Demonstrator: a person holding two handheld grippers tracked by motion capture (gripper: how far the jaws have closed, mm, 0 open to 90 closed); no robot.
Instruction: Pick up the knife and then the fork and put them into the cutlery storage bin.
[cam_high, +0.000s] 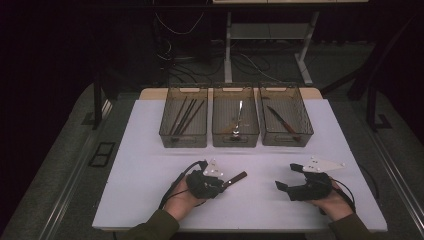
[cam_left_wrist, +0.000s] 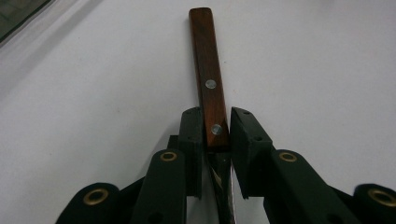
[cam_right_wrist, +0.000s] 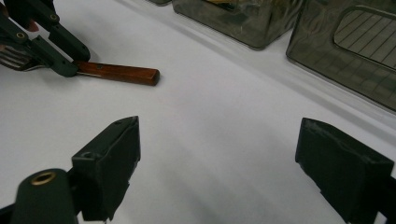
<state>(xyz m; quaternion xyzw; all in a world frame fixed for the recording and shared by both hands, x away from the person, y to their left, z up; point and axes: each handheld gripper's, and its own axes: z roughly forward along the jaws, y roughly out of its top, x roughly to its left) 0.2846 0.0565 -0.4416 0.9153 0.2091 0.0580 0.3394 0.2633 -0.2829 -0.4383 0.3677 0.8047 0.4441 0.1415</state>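
A utensil with a brown riveted wooden handle (cam_left_wrist: 208, 70) lies flat on the white table (cam_high: 145, 170). Its handle (cam_high: 236, 178) points right and away from my left gripper (cam_high: 221, 183). That gripper (cam_left_wrist: 216, 126) is shut on the utensil where the handle meets the metal neck. In the right gripper view the same handle (cam_right_wrist: 120, 73) lies far left, and fork-like tines (cam_right_wrist: 10, 55) stick out behind the left gripper (cam_right_wrist: 70, 65). My right gripper (cam_high: 287, 176) rests at the front right, open, with bare table between its fingers (cam_right_wrist: 114, 158).
Three translucent bins stand in a row at the back of the table. The left bin (cam_high: 183, 141) holds several dark sticks, the middle bin (cam_high: 235, 142) a metal utensil, the right bin (cam_high: 288, 141) a wooden-handled knife. Two of the bins (cam_right_wrist: 336, 51) rise close ahead of the right gripper.
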